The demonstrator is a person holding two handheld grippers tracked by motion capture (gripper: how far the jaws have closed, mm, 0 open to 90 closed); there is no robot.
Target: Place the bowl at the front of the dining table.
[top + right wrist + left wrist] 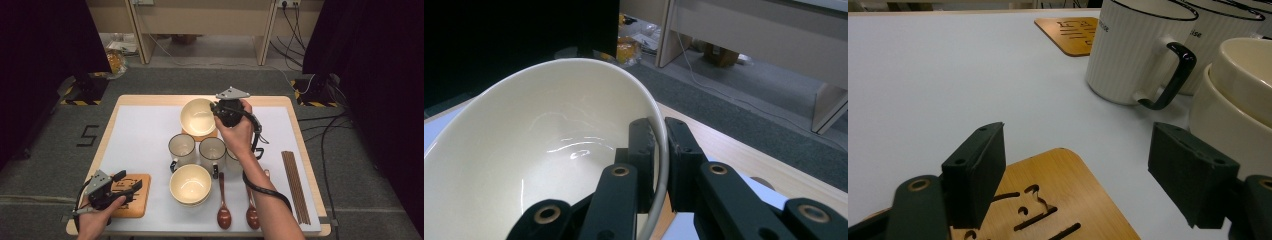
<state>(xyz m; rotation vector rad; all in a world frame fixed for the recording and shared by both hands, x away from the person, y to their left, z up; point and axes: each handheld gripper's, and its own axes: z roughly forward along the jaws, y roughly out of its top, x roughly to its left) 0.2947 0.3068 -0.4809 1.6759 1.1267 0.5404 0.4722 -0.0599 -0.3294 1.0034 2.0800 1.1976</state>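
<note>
Cream ceramic up top: in the high view the far bowl (pixel 198 116) sits on a wooden coaster (pixel 200 135) toward the far edge of the tabletop (pixel 145 135), and the right gripper (pixel 220 111) is on its right-hand rim, a hand (pixel 239 131) wrapped around the tool. Just nearer than that bowl stand three mugs (pixel 182 148) in a row, and nearer again a second bowl (pixel 190 184). To the right of that second bowl lie two wooden spoons (pixel 223 202), and well off to the right a bundle of chopsticks (pixel 296 185). Far to the left of the near bowl, the left gripper (pixel 131 181) hovers over a second coaster (pixel 131 194) at the near left corner.

Over to the left gripper view: its jaws stand wide apart with nothing between them, the near coaster (pixel 1058 200) just below. Beyond, a ribbed mug (pixel 1133 50) with a black handle, the stacked near bowl (pixel 1238 100) at right, and the far coaster (pixel 1073 34) behind.

Right gripper view now: jaws clamped on the bowl's rim (pixel 663 155), one jaw inside the wall, one outside, nearly together. The bowl (pixel 539 160) tilts toward the camera, its glossy inside showing.
</note>
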